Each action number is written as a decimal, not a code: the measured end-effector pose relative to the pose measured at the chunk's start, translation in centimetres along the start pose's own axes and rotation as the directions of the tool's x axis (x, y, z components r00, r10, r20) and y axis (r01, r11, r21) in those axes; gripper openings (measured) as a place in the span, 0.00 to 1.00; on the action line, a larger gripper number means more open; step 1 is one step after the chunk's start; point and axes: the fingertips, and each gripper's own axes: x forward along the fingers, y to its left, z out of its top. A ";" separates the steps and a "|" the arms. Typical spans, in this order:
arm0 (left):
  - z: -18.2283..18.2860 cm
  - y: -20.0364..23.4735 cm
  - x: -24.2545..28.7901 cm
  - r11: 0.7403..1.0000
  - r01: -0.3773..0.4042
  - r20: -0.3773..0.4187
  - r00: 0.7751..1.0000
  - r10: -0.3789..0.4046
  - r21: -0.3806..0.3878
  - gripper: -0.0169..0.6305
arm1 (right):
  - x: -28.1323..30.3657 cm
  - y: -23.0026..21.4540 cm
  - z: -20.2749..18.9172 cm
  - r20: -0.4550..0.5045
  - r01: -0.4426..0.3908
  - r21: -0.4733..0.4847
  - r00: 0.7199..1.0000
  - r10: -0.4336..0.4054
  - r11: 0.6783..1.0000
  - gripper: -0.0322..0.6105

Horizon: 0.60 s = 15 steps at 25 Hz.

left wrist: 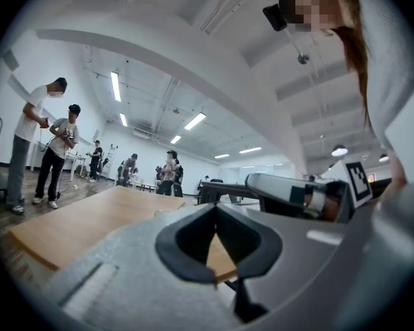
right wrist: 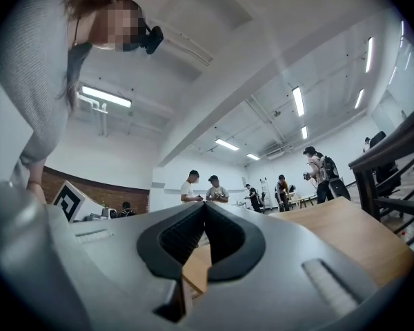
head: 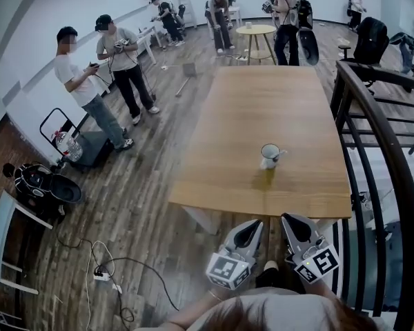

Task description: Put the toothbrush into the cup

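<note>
Along the left side runs a white wall (head: 34,40) with a strip of brick low down. At its foot stand a black trolley (head: 69,140) carrying clear bottles and a dark bag (head: 41,185) slumped on the floor. A power strip (head: 101,276) and loose cables trail over the grey-brown floor planks (head: 152,178). Two people (head: 103,74) in pale shirts stand near that wall, heads bent over something in their hands. Further back, more people gather around a small round table (head: 256,30). The long wooden desk (head: 262,102) runs away down the middle of the room, its top bare except for one white cup (head: 269,155). The cup stands upright towards the near end, a little right of centre. A thin pale stick, apparently the toothbrush (head: 283,155), pokes out over its right rim, though it is too small to be sure. On this side of the desk edge, well apart from the cup, the person holds both tools close to the body and side by side. The left tongs (head: 250,226) are clenched tip to tip with nothing between them, and the right tongs (head: 290,221) are clenched and empty too. To the right a dark metal railing (head: 376,143) curves along the desk, with a black office chair (head: 370,38) beyond it.
</note>
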 end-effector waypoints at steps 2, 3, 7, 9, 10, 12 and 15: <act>-0.2 -1.1 -2.3 1.000 0.012 -0.003 1.000 -0.012 -0.008 0.03 | -1.2 2.0 0.2 0.002 0.018 0.003 1.000 -0.018 1.000 0.04; -0.2 -1.8 -3.5 1.000 0.017 -0.005 1.000 -0.018 -0.013 0.03 | -2.0 3.2 0.3 0.002 0.027 0.009 1.000 -0.027 1.000 0.04; -0.1 -4.6 -8.1 0.999 0.045 -0.013 0.999 -0.045 -0.031 0.03 | -5.2 8.7 0.5 -0.007 0.046 0.022 0.999 -0.046 0.999 0.04; 0.1 -5.7 -9.8 0.997 0.062 -0.020 0.998 -0.063 -0.039 0.03 | -6.2 10.9 0.6 -0.014 0.049 0.022 0.999 -0.049 0.999 0.04; 0.1 -6.1 -10.5 0.997 0.068 -0.020 0.997 -0.068 -0.043 0.03 | -6.5 11.8 0.8 -0.013 0.050 0.023 0.999 -0.049 0.999 0.04; 0.1 -6.9 -11.7 0.996 0.073 -0.016 0.997 -0.074 -0.048 0.03 | -7.2 13.1 1.2 -0.006 0.049 0.024 0.999 -0.049 0.999 0.04; 0.0 -7.7 -13.1 0.996 0.082 -0.013 0.997 -0.082 -0.041 0.03 | -8.3 14.5 1.5 0.011 0.055 0.018 0.998 -0.055 0.998 0.04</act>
